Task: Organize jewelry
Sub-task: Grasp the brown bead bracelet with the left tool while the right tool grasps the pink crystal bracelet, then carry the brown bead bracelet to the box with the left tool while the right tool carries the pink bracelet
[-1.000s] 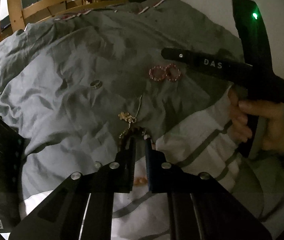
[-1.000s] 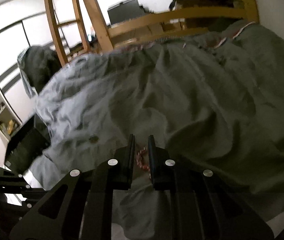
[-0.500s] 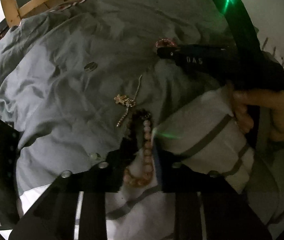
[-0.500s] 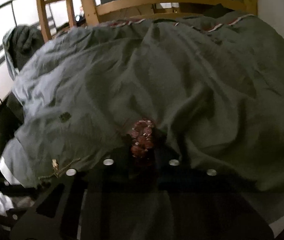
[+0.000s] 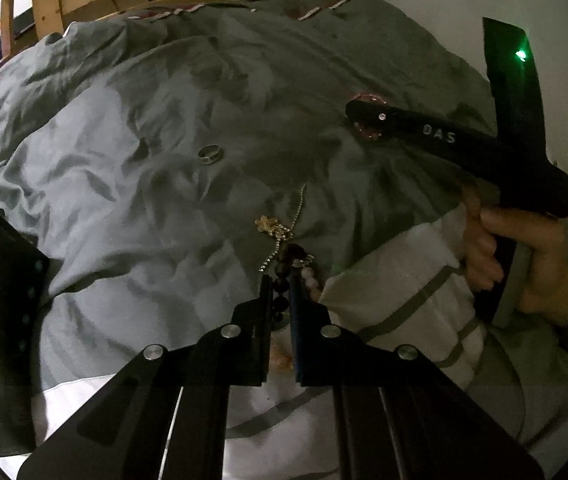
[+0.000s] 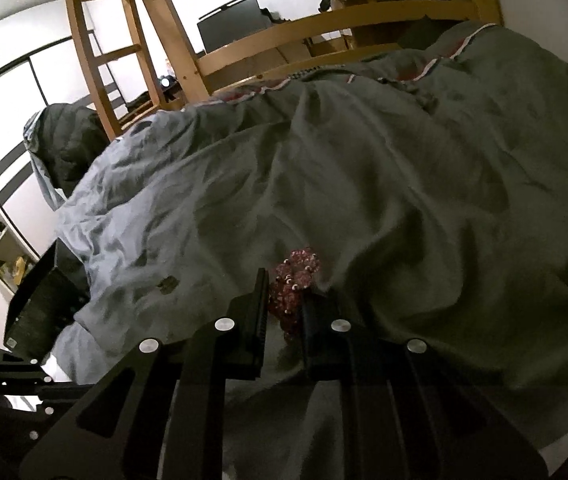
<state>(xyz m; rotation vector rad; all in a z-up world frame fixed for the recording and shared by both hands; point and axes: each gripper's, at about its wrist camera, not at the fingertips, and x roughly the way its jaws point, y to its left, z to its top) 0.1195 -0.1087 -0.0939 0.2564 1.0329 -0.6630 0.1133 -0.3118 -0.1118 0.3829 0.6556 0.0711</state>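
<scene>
a dark wooden bead bracelet (image 5: 282, 280) lies near the front edge of the crumpled grey duvet (image 5: 132, 184), and the left gripper (image 5: 282, 280) has its jaws pressed together on it, the dark beads caught between the two black fingers. a strand of pale pink beads (image 5: 311, 278) sits just beside the right finger, touching the dark one. just beyond the tips lies a thin gold chain with a flower-shaped charm (image 5: 274, 227). further back on the duvet, well apart, rests a plain silver ring (image 5: 210, 154). toward the duvet's right edge the right gripper (image 6: 284, 280) pinches a red beaded bracelet with small white beads (image 6: 293, 280); its fingers close on both sides of the bunched beads, seemingly lifting them slightly, though the view is dim. white letters "das" are readable on its black side bar (image 5: 437, 134), and a green light glows on its upright part. a hand (image 5: 523, 256) grips its handle. at the duvet's left edge stands a black box (image 5: 0, 320) with a small "c" label; its contents cannot be seen. a white pillow with grey stripes (image 5: 403, 300) lies at the front right.
</scene>
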